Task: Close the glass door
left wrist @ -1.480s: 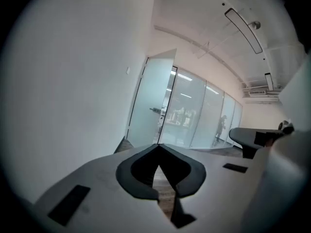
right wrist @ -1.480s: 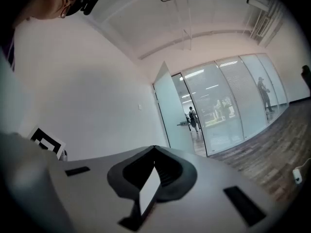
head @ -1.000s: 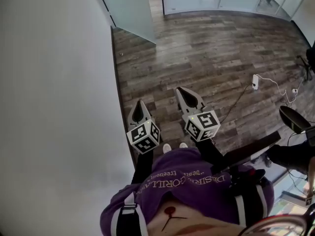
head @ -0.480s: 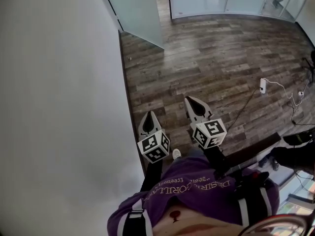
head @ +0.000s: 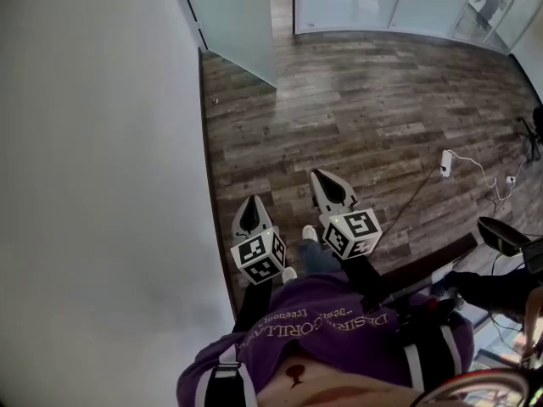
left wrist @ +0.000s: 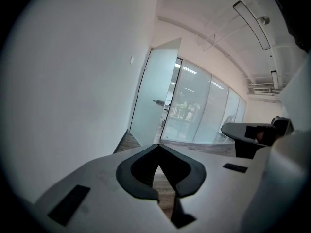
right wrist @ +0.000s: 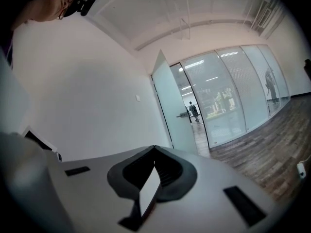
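One frosted glass door (head: 236,19) stands open at the far end of the white wall (head: 102,185), angled out over the wood-plank floor (head: 365,100). Well short of it, the left gripper (head: 252,203) and right gripper (head: 321,179) point toward it. Both sets of jaws are closed tip to tip, with nothing between them.

The purple shirt (head: 339,322) carries pale lettering, upside down in the head view. Only "DESIR" and "ORILLA" can be made out, and the smaller line above is too blurred. The left gripper (head: 249,203) and right gripper (head: 318,176) bear black-and-white square code markers, without letters.
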The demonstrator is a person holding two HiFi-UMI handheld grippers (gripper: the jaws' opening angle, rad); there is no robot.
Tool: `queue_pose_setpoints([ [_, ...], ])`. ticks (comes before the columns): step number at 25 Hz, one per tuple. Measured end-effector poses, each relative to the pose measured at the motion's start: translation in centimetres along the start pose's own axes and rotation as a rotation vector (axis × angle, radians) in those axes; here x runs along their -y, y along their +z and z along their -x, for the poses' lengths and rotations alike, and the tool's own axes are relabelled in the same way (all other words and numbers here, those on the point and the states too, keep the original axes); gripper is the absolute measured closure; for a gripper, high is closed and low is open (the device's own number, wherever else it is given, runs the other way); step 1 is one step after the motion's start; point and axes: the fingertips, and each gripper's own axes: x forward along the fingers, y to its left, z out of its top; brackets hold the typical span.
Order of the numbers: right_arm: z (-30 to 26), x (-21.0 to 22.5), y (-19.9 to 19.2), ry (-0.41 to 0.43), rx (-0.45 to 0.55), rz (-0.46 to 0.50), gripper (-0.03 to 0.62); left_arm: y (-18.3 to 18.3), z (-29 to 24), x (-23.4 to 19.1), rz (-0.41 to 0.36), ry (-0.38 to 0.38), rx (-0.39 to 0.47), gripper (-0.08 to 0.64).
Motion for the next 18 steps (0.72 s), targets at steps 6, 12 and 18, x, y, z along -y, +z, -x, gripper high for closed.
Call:
queue_pose_setpoints([
  [6, -4.8, 4.5, 3.8, 0.047, 0.014, 0.014, 0.595, 4.1, -6.2, 2.6, -0.01, 0.018, 0.044, 0.558],
  [12, -7.7, 8.1, 5.3, 0.077, 0.0, 0.013, 0.595, 5.3, -10.4, 5.7, 0.004, 0.012, 0.047, 0.558],
  [18, -9.9, 10.6, 5.6, 0.109, -0.017, -0.002, 0.595, 5.7, -13.5, 7.1, 0.002, 0.033, 0.045, 0.558],
])
